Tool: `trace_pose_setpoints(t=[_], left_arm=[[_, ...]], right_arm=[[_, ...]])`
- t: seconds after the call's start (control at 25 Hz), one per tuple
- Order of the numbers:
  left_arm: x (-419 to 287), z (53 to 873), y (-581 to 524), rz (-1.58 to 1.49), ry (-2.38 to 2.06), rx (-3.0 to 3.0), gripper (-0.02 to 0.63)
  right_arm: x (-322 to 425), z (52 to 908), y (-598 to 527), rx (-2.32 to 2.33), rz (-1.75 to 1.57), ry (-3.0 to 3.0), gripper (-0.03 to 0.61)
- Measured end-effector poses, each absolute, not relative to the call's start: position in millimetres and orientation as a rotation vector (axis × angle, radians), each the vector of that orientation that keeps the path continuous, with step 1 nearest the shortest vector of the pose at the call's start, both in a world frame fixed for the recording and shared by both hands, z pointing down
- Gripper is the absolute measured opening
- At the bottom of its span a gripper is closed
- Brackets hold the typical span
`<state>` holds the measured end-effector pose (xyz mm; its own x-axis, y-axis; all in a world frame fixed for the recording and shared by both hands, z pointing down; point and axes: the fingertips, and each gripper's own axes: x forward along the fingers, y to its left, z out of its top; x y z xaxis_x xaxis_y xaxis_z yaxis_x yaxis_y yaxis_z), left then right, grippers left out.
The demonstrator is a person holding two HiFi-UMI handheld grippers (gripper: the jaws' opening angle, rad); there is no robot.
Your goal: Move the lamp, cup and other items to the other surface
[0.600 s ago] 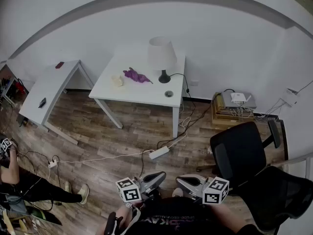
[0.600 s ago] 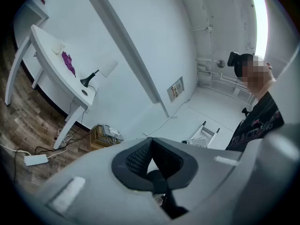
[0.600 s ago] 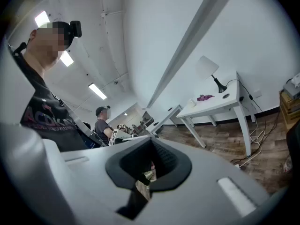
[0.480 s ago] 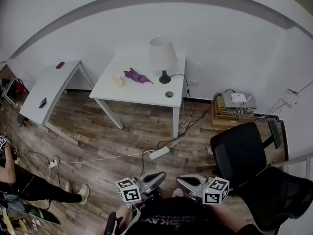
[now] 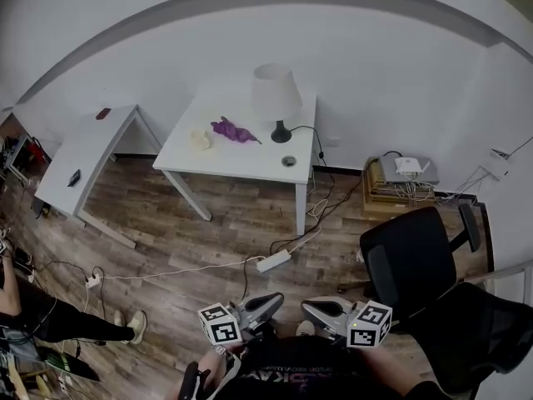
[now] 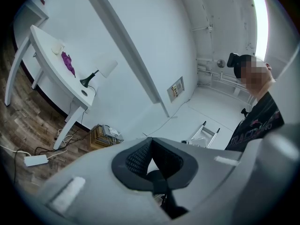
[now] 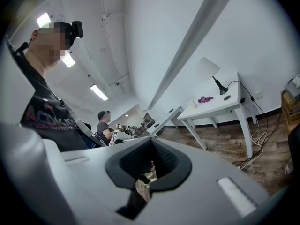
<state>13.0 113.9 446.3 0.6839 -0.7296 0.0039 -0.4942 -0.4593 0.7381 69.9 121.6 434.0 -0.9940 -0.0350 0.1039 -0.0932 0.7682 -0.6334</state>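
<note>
Two white tables stand across the room. The centre table carries the lamp, a purple cloth and the cup, all well apart from both grippers. The side table waits to its left. The left gripper and right gripper sit closed and empty at the person's lap. The lamp's cord trails to the floor, so lifting the lamp may snag or topple it. Compared with the earlier frame, only the bystander at the left edge has drawn back.

Way ahead of the left gripper, the small pale rounded lump on the white square table might be a cup, too tiny to call. Same with the little dark round disc. Left of that gripper, a person's dark-trousered legs get cut off by the edge.
</note>
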Motion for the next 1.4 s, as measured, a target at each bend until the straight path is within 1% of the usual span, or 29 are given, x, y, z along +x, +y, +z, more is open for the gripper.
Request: trace_pose_setpoints(t=[0.28,0.4,0.6,0.96,1.4], left_arm=[[5.9,450.9,111.3,-0.402,-0.947,2.125,-0.005],[-3.3,450.9,109.2,-0.399,-0.969,2.12,-0.005],[-23.3,455.2,105.4,-0.361,-1.006,2.119,-0.005],[-97.3,450.0,91.7,-0.377,-1.027,2.125,-0.005],[-203.2,457.6,83.3,-0.447,-1.068,2.071,-0.005]], right_arm=[[73.1,438.6,103.5,0.163,1.138,-2.877,0.006],[66.4,436.3,98.2,0.173,1.173,-2.875,0.029],[44.9,442.5,92.3,0.163,1.186,-2.848,0.034],[-23.1,438.4,72.5,0.204,1.153,-2.846,0.037],[-133.0,435.9,57.0,0.148,1.116,-2.834,0.038]])
